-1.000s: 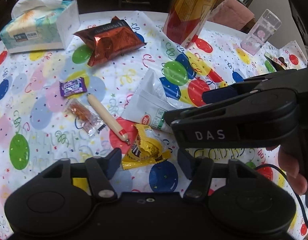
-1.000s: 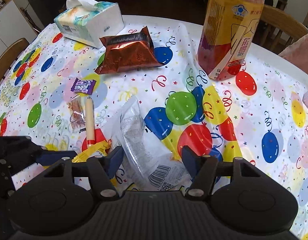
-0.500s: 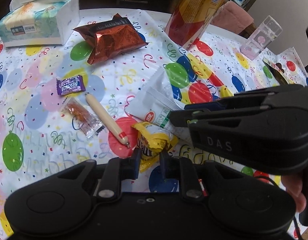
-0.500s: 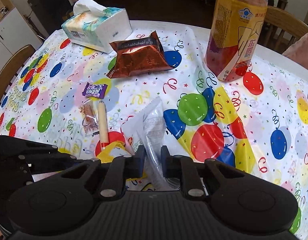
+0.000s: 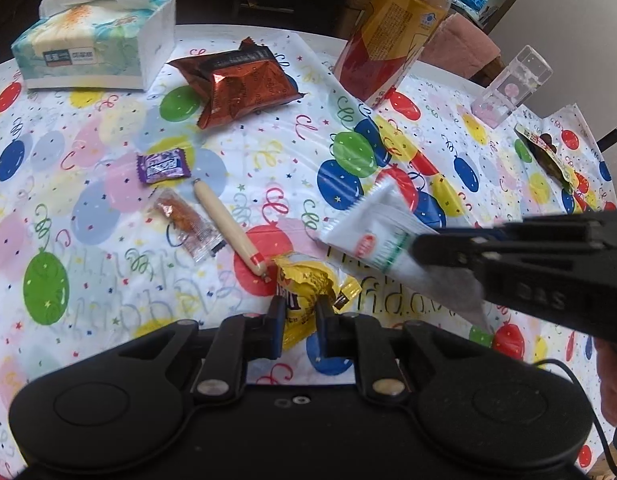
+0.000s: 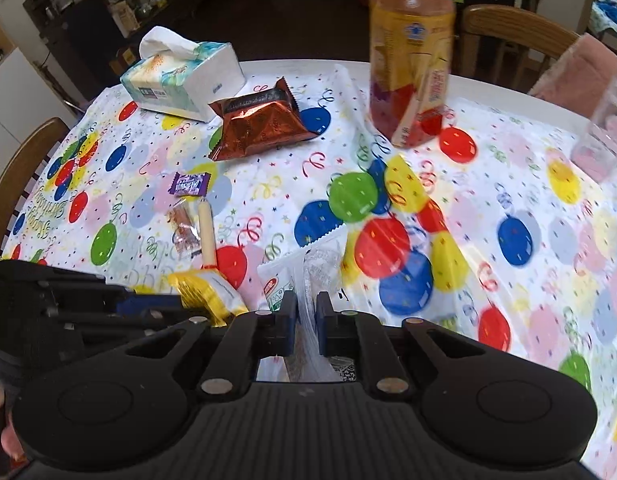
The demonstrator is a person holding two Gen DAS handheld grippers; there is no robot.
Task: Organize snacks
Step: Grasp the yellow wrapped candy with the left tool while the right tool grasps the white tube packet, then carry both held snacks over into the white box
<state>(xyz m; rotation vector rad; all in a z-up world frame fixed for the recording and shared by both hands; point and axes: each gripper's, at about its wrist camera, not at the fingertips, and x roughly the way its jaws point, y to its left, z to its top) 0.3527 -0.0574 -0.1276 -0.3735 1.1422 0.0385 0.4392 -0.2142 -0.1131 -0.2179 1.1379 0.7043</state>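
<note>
1. Yellow crinkled foil sits nearest in the left wrist view: the yellow candy bag (image 5: 304, 288) is pinched between the jaws of the left gripper (image 5: 301, 322), its far end at the tip of the cream stick snack (image 5: 228, 226)
2. At 3 o'clock of it, the right gripper (image 6: 306, 322) has its jaws pressed onto the white pouch (image 5: 372, 236), which angles up off the table (image 5: 268, 160); in the right wrist view the clear film of the pouch runs straight between the pads
3. Judged step: both packets are grasped and being raised, the pick-up stage of sorting; no tray or box shows, so I cannot tell where they belong
4. Next move, as I judge it, calls for a firm pinch while carrying, since both wrappers are thin and slippery, and for lifting the yellow bag without dragging the stick snack
5. Further out at 11 o'clock lie the clear orange-filled sachet (image 5: 186, 224) and the purple candy (image 5: 162, 165), untouched
6. Beyond, at 12 o'clock, rests the copper foil bag (image 5: 240, 80)
7. Farthest, the tissue box (image 5: 94, 44) at 10 o'clock and the tea bottle (image 5: 388, 32) at 1 o'clock
</note>
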